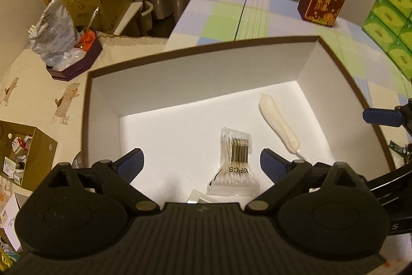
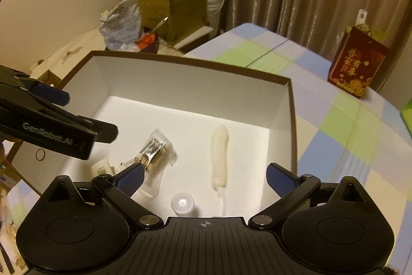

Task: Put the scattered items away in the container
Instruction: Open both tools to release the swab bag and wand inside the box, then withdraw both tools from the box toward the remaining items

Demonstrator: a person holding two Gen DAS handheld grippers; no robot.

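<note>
The container (image 1: 195, 74), a white box with a brown rim, is standing on a bench (image 1: 270, 14) that is being covered by a checked cloth. Inside it, on the white floor, a clear packet of cotton swabs (image 1: 235, 163) is lying, and just beside it, not touching, a long white ribbed item (image 1: 279, 126) is lying. In the right wrist view a small white cap (image 2: 182, 204) and a small cream-coloured piece (image 2: 101, 166) are also being seen on the floor of the box.

The left gripper (image 1: 202, 163) is being held over the box with its fingers (image 1: 134, 163) spread wide, and nothing is being grasped between them. The right gripper (image 2: 206, 178) is also being held over the box, fingers (image 2: 279, 179) released and wide apart, with nothing pressed.

Farther away, a dark red carton (image 1: 324, 0) is standing on the bench.
</note>
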